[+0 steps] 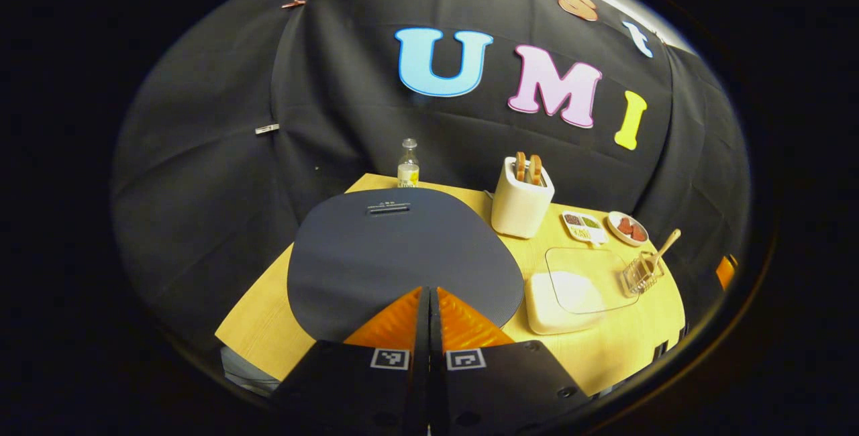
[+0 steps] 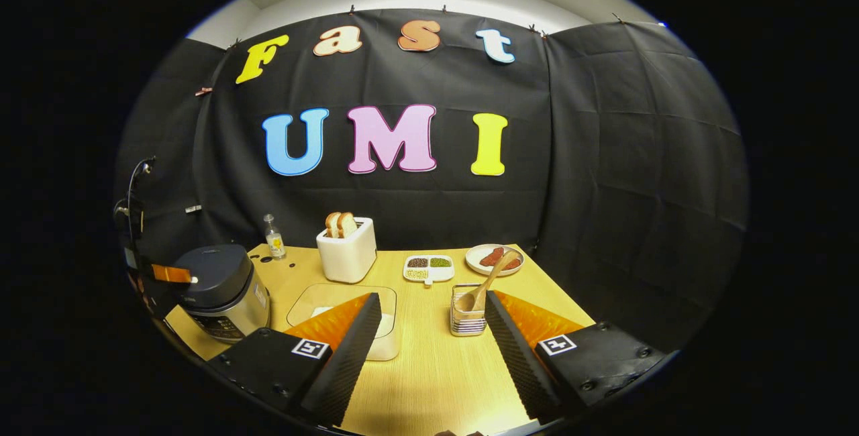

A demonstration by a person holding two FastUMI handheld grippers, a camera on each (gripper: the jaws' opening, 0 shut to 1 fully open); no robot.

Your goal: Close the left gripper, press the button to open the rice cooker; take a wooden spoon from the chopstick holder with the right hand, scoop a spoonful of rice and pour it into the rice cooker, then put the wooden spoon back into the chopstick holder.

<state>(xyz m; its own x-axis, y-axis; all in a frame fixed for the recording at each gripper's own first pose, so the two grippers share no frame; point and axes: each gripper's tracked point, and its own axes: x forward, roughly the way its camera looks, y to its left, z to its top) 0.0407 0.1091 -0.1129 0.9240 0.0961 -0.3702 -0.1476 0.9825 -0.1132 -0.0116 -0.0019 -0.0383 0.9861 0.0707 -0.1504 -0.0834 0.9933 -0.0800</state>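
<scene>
The rice cooker's dark lid (image 1: 376, 261) is closed and lies right under my left gripper (image 1: 429, 294), whose fingers are shut together with nothing between them. In the right gripper view the rice cooker (image 2: 218, 288) stands at the table's left end, with the left gripper (image 2: 176, 274) at its near top edge. My right gripper (image 2: 433, 302) hangs open above the table. A wooden spoon (image 2: 488, 280) leans in the wire chopstick holder (image 2: 468, 318), just ahead of the right finger. The white rice box (image 2: 388, 335) under a clear lid sits behind the left finger.
A white toaster (image 2: 347, 256) with bread, a small bottle (image 2: 273, 237), a divided seasoning dish (image 2: 429, 267) and a plate of sausages (image 2: 488, 258) line the back of the wooden table (image 2: 429, 369). Black cloth walls close in behind and at the right.
</scene>
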